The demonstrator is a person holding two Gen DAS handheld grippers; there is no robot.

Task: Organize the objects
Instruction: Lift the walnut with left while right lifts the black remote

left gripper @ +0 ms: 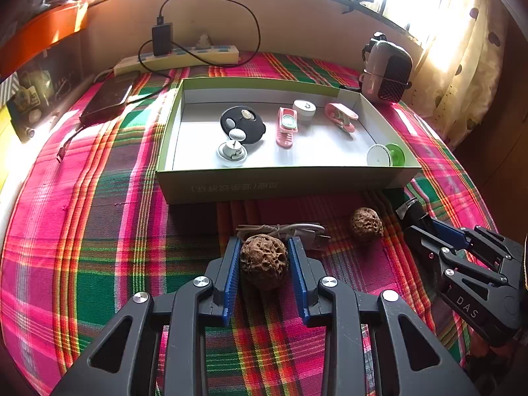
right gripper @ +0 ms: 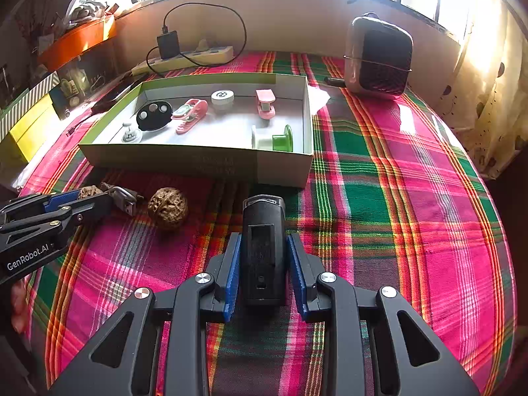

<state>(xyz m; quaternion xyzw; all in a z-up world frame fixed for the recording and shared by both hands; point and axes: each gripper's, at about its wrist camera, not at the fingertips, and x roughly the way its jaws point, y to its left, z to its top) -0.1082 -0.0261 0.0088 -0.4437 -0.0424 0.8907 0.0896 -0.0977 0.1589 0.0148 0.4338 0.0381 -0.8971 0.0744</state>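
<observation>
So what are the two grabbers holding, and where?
The left gripper squeezes a wrinkly walnut by its two sides. The right gripper pinches a black rectangular device by its long sides, near the back end. Both rest on the cloth.

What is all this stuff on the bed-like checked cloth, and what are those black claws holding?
walnuts: 2, brown, one between the left claw's pads, one loose on the cloth
black device: 1, black, between the right claw's pads
white cable: 1, coiled, behind the gripped walnut
box: 1, green outside, white inside, mid-cloth
black disc: 1, in box, left
pink clips: 2, in box, middle and right
white round case: 1, in box, back
white-and-green spool: 1, in box, front right corner
power strip: 1, cream, by wall, black charger plugged in
heater-like appliance: 1, pink and black, far right
left gripper: black, blue pads, shut on walnut
right gripper: same, shut on device
</observation>
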